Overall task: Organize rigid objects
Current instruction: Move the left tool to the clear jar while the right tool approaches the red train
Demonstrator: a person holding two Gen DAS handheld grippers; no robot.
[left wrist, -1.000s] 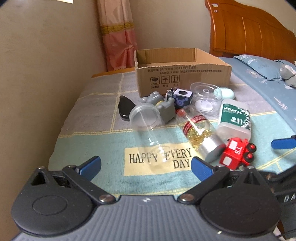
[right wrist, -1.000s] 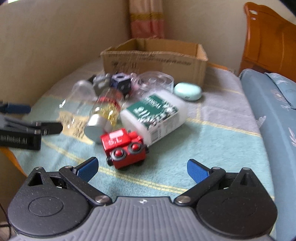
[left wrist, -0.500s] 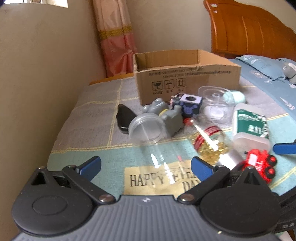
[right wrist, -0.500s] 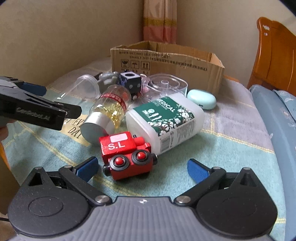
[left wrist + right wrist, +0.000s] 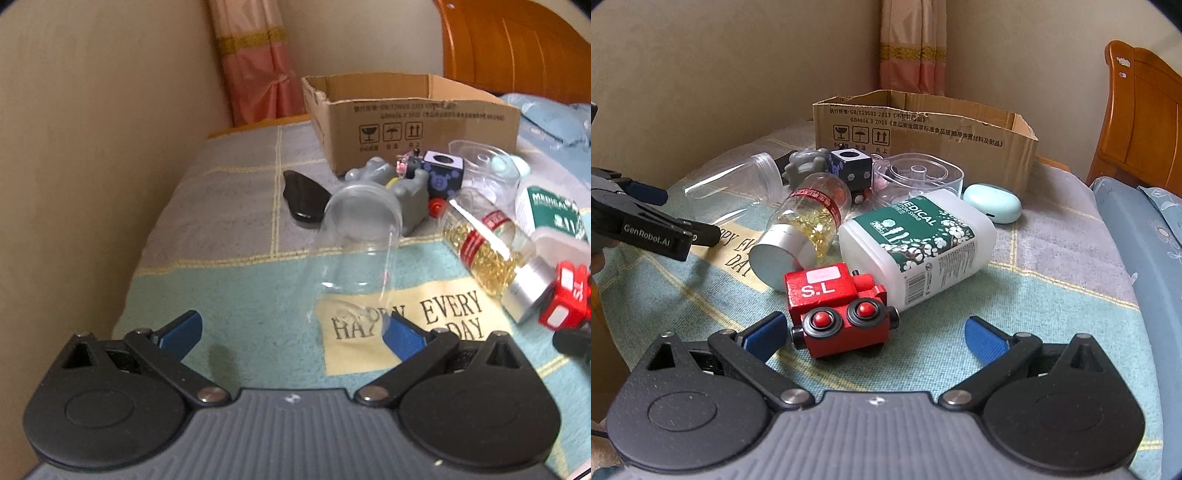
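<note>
A clear empty jar [image 5: 356, 254] lies on its side on the cloth, its base just ahead of my open left gripper [image 5: 291, 332] and near the right finger. My open right gripper [image 5: 875, 334] has a red toy train [image 5: 836, 306] between its fingers, close to the left one, not gripped. Behind the train lie a capsule bottle [image 5: 805, 225] with a silver cap and a white-green swab box [image 5: 916, 243]. An open cardboard box [image 5: 923, 136] stands at the back. The left gripper also shows in the right wrist view [image 5: 650, 225].
A grey toy figure [image 5: 391, 188], a dark blue cube [image 5: 441, 173], a clear square lid [image 5: 916, 177], a mint case [image 5: 993, 203] and a black piece [image 5: 304, 199] crowd the box front. A wall runs along the left; a wooden headboard [image 5: 1141, 129] stands at right.
My left gripper has moved forward and left, closer to the clear jar. My right gripper has moved in on the red train, which now sits between its fingers.
</note>
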